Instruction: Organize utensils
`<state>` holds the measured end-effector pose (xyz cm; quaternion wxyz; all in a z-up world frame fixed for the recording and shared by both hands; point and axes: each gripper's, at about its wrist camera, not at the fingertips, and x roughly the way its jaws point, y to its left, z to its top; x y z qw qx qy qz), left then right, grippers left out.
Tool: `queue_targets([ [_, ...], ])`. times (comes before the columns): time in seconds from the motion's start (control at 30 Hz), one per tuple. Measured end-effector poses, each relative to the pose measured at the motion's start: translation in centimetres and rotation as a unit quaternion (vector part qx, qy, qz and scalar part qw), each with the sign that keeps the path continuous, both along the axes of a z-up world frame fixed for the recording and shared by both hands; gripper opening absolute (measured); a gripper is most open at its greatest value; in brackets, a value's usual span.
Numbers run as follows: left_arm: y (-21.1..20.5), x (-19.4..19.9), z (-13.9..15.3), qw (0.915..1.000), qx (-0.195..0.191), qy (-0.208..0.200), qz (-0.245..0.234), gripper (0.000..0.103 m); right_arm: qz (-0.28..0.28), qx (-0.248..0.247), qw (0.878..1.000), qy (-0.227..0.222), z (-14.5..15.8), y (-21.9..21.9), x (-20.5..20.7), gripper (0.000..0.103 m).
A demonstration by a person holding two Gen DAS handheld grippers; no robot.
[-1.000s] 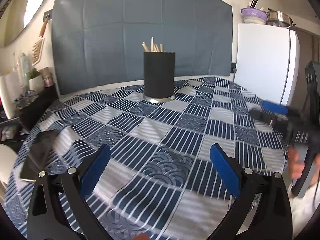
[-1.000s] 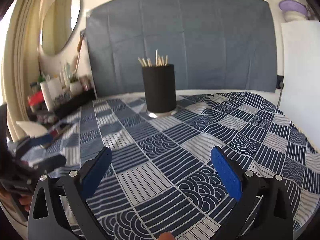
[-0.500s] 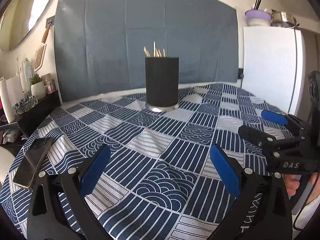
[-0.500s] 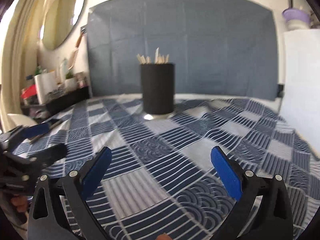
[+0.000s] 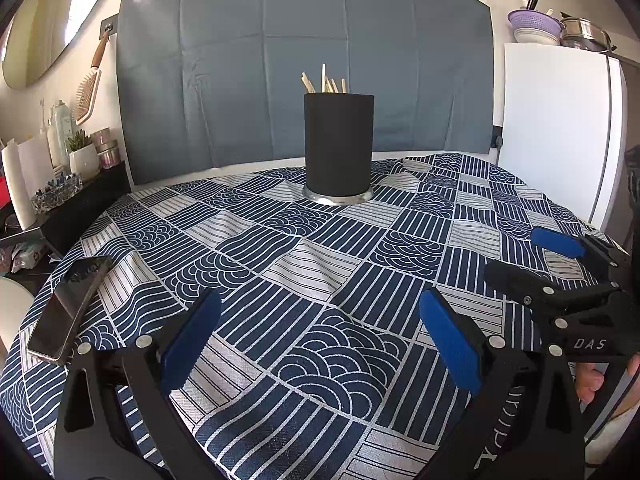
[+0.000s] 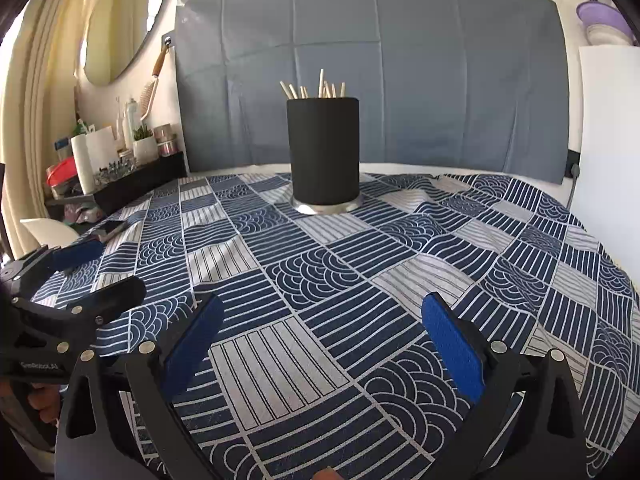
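A black cylindrical holder on a silver base stands upright at the far side of the table, with several pale wooden sticks poking out of its top. My left gripper hovers open over the near part of the patterned cloth, nothing between its blue pads. My right gripper is likewise open and empty above the near cloth. Each gripper shows in the other's view: the right one at the right edge, the left one at the left edge.
A blue-and-white patterned tablecloth covers the round table. A dark phone lies near its left edge. A cluttered side shelf stands at the left, a white fridge at the right, a grey panel behind.
Both cameras have tilted and shifted slightly, so the holder sits a little differently in frame. Both grippers stay open and empty.
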<state>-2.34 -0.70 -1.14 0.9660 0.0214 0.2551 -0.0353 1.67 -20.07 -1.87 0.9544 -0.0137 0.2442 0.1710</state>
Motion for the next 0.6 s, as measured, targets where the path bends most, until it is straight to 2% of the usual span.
queue_targets([
  [0.6,0.41,0.35,-0.18,0.9998,-0.018,0.012,-0.002,0.097,0.002,-0.008,1.0,0.001,-0.1,0.22,-0.05,0.095],
])
